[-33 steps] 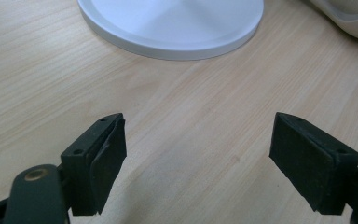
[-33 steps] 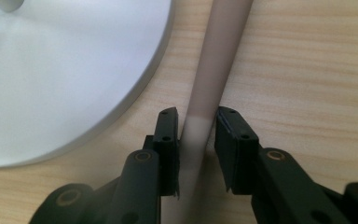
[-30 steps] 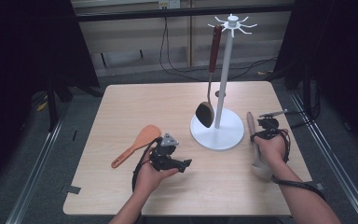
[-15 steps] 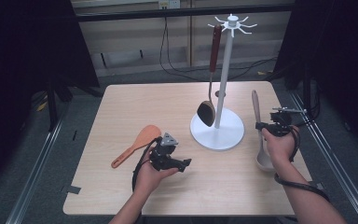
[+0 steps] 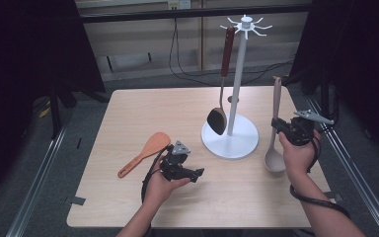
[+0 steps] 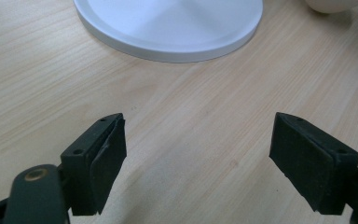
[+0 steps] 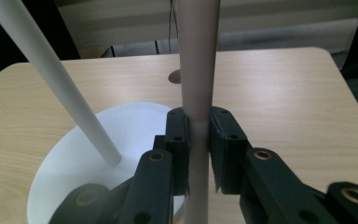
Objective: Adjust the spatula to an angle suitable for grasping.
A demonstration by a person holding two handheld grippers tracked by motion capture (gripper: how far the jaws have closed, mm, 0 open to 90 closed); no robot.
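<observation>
A white utensil stand (image 5: 236,89) with a round base (image 5: 229,140) holds a dark spatula with a red-brown handle (image 5: 222,81) hanging from its top hooks. My right gripper (image 5: 278,125) is shut on the handle of a beige ladle (image 5: 275,123), held upright above the table's right side, bowl down; in the right gripper view the handle (image 7: 197,70) is clamped between the jaws beside the stand's pole (image 7: 56,79). My left gripper (image 5: 195,174) rests open near the front centre; its jaws (image 6: 198,161) hold nothing, facing the base (image 6: 168,25). An orange rice paddle (image 5: 145,153) lies flat to its left.
The wooden table (image 5: 128,113) has a small round hole (image 5: 233,99) behind the stand. Metal rails run along the floor on both sides, and cables hang by the back wall.
My right gripper has raised the ladle from lying low by the stand to upright and higher. The left gripper has stayed where it was.
</observation>
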